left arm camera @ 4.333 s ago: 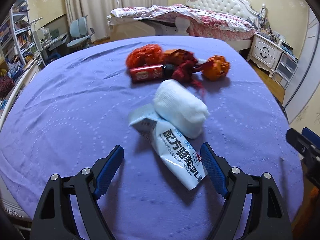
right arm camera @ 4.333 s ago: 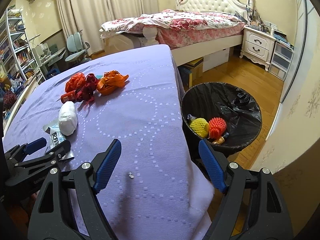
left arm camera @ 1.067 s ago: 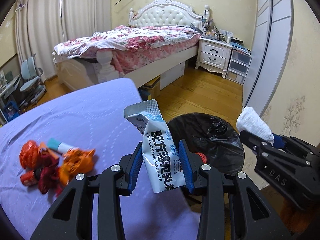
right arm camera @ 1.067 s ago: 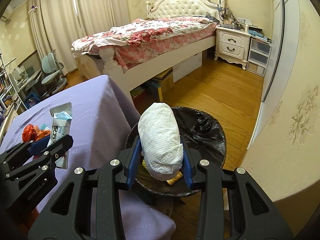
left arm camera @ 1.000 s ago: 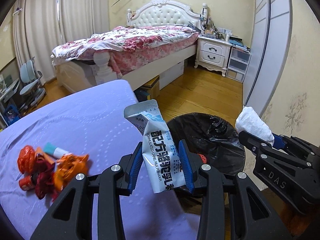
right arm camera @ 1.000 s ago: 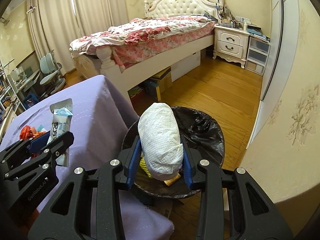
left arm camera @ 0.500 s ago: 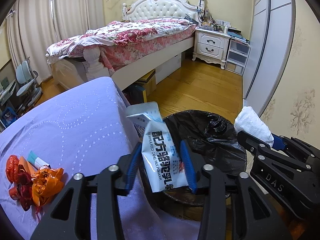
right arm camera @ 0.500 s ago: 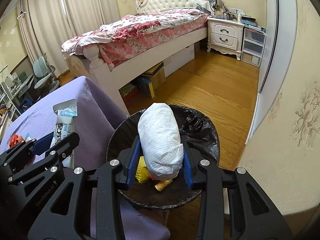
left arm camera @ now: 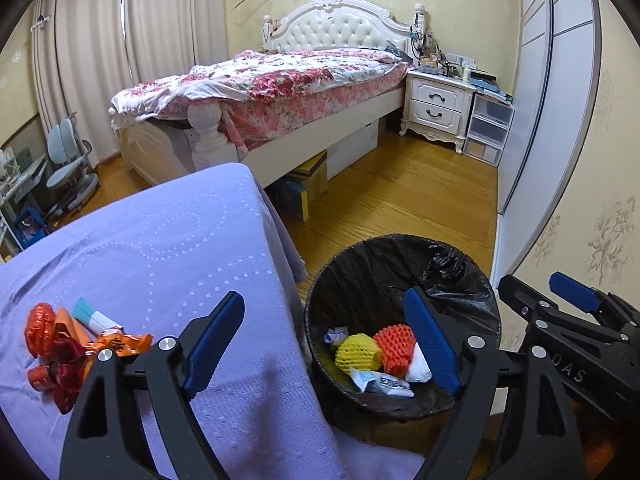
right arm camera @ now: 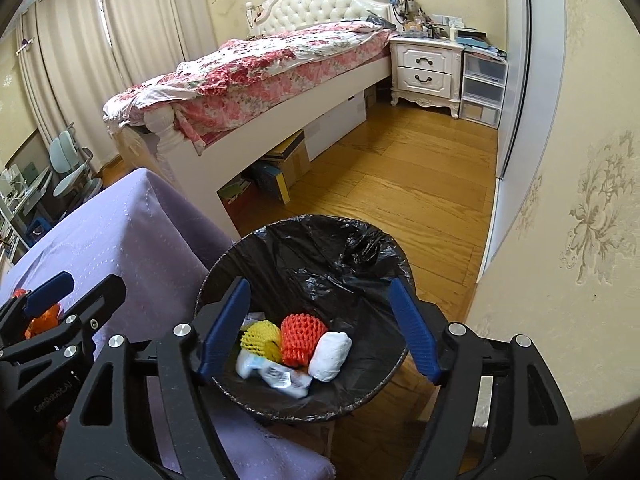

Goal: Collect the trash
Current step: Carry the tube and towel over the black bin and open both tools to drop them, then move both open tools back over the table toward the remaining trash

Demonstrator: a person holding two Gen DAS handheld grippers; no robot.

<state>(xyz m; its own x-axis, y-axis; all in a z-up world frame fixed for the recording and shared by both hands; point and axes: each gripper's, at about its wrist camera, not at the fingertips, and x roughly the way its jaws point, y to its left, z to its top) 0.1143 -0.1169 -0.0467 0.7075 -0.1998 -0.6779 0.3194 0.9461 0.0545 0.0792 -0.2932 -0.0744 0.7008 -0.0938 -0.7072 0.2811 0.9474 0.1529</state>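
Note:
The black-lined trash bin stands on the floor beside the purple table. In it lie the white milk-powder pouch, the white paper wad, a yellow foam net and an orange foam net. My left gripper is open and empty above the bin's left rim. My right gripper is open and empty right over the bin. Red and orange wrappers lie on the table at left.
The purple tablecloth covers the table left of the bin. A bed, a white nightstand and wooden floor lie beyond. The wall is close on the right.
Both grippers have opened over the bin. The pouch has dropped from the left one and the paper wad from the right one into the bin.

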